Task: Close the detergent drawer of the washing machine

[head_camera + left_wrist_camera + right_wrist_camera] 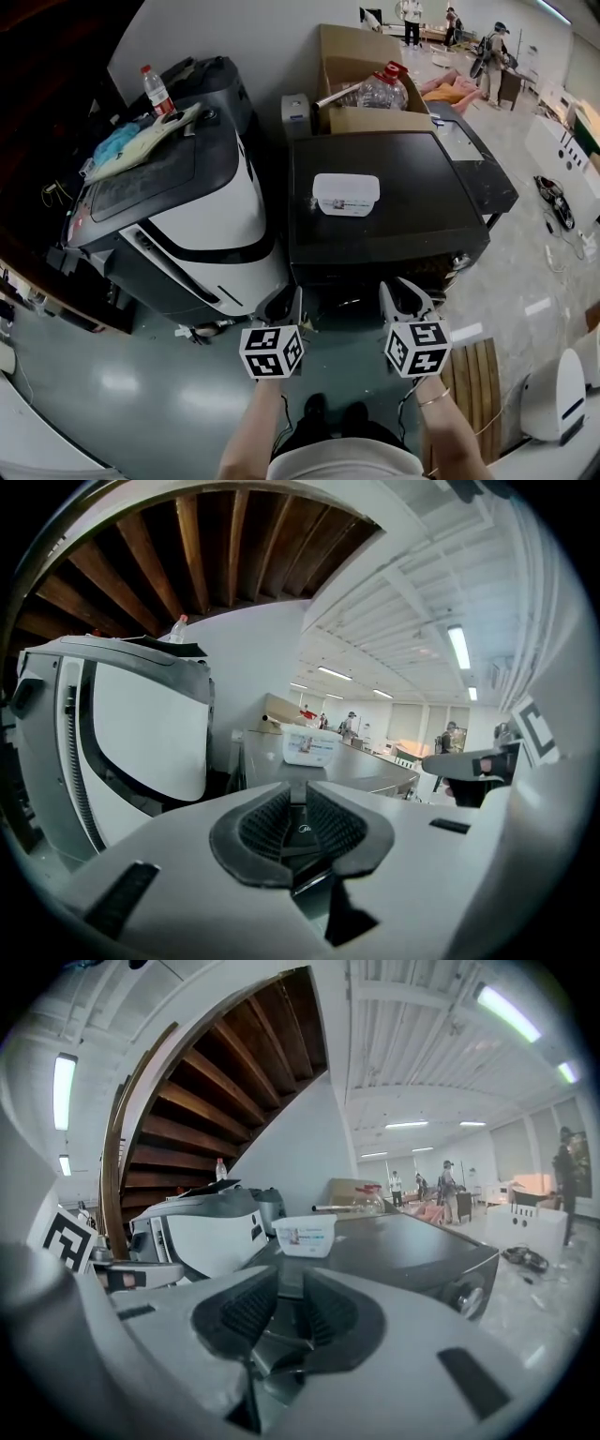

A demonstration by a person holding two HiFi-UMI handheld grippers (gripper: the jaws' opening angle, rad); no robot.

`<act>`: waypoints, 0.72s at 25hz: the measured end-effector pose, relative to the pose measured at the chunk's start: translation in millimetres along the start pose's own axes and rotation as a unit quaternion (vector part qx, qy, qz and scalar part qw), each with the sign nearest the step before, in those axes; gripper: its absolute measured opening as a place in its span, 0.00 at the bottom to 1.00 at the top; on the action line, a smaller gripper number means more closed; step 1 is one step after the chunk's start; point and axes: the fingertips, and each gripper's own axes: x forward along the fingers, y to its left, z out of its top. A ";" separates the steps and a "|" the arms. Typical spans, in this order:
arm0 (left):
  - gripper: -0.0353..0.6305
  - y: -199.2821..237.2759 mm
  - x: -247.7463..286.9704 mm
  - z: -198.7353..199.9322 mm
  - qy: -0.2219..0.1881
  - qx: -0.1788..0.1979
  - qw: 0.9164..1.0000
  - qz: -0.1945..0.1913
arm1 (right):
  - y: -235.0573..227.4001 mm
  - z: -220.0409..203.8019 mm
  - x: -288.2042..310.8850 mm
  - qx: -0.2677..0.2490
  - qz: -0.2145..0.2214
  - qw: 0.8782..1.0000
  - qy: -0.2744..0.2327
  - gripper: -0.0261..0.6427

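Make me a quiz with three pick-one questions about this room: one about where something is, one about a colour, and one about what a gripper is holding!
1. Where is the white tub?
A on the grey-and-white machine
B on top of the dark machine
C between the jaws of the right gripper

2. What colour is the cap of the small bottle?
A blue
B green
C red

3. What is between the right gripper's jaws?
A nothing
B the tub
C the bottle

Answers:
1 B, it sits on the flat dark lid.
2 C, the cap shows red in the head view.
3 A, the right gripper view shows only a bare gap between the pads.
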 end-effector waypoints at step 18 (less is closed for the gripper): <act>0.05 -13.9 -33.8 14.7 -0.019 0.034 0.999 0.005 | 9.5 10.3 -40.3 -0.005 0.007 1.000 -0.020 0.06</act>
